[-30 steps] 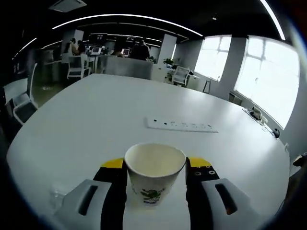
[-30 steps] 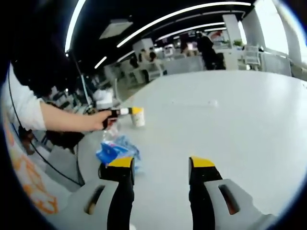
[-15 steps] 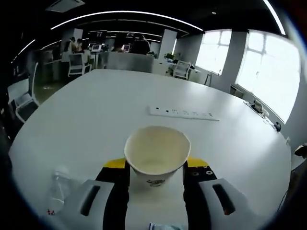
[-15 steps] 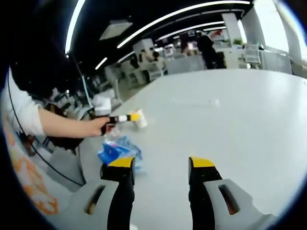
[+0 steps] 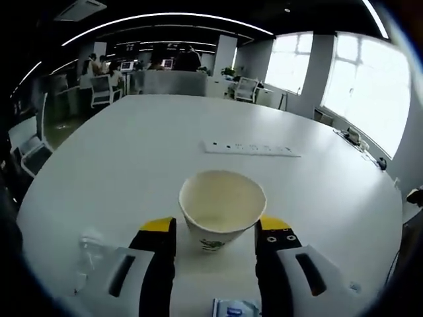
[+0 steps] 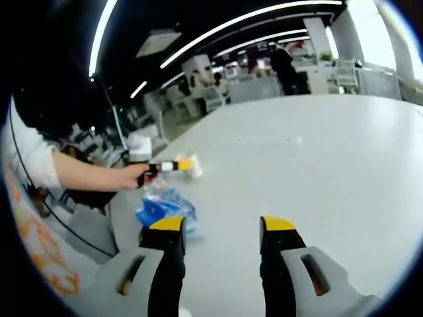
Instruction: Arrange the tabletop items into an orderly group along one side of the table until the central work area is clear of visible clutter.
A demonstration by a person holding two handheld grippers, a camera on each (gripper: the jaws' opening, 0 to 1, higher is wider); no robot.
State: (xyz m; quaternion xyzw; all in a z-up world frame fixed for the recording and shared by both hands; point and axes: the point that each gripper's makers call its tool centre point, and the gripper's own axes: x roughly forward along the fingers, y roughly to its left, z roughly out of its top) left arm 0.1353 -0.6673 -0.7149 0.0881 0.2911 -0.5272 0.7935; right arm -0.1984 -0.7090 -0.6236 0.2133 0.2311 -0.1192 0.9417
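Observation:
A white paper cup [image 5: 221, 208] with a green print stands upright between the jaws of my left gripper [image 5: 217, 228], which is shut on its lower wall just above the white table [image 5: 152, 152]. In the right gripper view the same cup [image 6: 194, 168] shows at the tip of the left gripper [image 6: 177, 165], held out by a person's hand [image 6: 135, 175] near the table's left edge. My right gripper [image 6: 223, 224] is open over bare tabletop with nothing between its jaws. A crumpled blue plastic bag [image 6: 165, 206] lies just ahead of its left jaw.
A white power strip [image 5: 250, 148] lies across the table beyond the cup. Crumpled clear plastic [image 5: 89, 254] sits left of the left jaw, and a small blue packet [image 5: 234, 309] shows between the jaws. Office chairs and desks stand past the table's far edge.
The left gripper view has tilted down: the cup, raised and tipped half a second ago, now sits lower and upright. The blue packet has come into view. The right gripper has stayed still.

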